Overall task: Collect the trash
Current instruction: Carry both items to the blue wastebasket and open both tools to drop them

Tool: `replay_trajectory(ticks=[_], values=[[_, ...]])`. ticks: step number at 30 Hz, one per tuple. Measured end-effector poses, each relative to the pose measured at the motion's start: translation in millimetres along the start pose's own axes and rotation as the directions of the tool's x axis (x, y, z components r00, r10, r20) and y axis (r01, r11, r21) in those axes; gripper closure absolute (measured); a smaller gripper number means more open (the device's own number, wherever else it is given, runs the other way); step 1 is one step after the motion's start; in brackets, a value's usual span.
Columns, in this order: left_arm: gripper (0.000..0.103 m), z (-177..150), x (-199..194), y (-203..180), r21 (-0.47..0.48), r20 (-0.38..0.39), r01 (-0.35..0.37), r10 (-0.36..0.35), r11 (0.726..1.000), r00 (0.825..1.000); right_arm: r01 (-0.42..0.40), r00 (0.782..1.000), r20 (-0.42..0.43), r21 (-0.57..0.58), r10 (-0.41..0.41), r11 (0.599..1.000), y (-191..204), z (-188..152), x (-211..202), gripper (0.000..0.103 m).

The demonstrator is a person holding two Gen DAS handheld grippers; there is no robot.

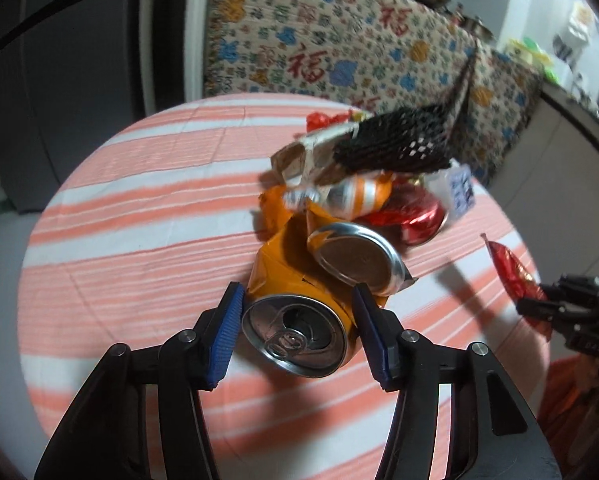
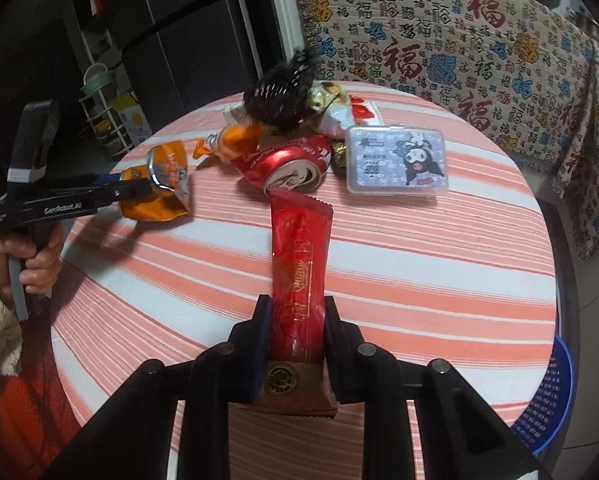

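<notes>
My left gripper (image 1: 297, 312) tips down squeezing the orange can (image 1: 299, 300), my right gripper (image 2: 295, 320) pinches the red wrapper (image 2: 299, 264), its bottom hidden.

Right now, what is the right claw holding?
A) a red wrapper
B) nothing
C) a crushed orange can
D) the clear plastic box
A: in the right wrist view the right claw is pinched on the long red wrapper, while the orange can sits in the left claw.
</notes>
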State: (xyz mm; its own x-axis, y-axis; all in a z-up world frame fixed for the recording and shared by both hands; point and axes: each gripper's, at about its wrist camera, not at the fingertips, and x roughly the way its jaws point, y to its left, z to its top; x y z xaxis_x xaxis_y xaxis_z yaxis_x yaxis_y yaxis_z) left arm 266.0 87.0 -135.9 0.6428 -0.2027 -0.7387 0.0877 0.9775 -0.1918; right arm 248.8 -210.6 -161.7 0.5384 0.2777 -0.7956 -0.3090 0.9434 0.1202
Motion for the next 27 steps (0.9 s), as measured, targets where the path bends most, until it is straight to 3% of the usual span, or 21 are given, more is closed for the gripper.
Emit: replay_trajectory(ticks=[3, 10, 18, 23, 27], values=[[0.047, -4, -8, -14, -0.036, 0.018, 0.02, -0.02, 0.999, 1.0, -0.015, 1.0, 0.024, 0.028, 0.014, 0.999, -7, 0, -12, 0.078], [0.047, -10, -8, -75, 0.009, 0.026, 0.029, -0.029, 1.0, 0.999, 0.02, 0.999, 0.036, 0.08, -0.023, 0.997, -27, -6, -27, 0.079], [0.047, -1, 4, -154, 0.084, 0.009, 0.122, -0.123, 0.989, 0.992, 0.061, 0.996, 0.054, 0.174, -0.071, 0.983, -70, -16, -52, 0.079], [0.047, 18, 24, -221, 0.152, -0.003, 0.205, -0.207, 0.967, 0.978, 0.156, 0.983, 0.056, 0.242, -0.174, 0.958, -126, -20, -89, 0.079], [0.047, 26, 48, -277, 0.196, -0.03, 0.257, -0.256, 0.946, 0.966, 0.263, 0.96, -0.003, 0.354, -0.28, 0.898, -198, -39, -107, 0.078]])
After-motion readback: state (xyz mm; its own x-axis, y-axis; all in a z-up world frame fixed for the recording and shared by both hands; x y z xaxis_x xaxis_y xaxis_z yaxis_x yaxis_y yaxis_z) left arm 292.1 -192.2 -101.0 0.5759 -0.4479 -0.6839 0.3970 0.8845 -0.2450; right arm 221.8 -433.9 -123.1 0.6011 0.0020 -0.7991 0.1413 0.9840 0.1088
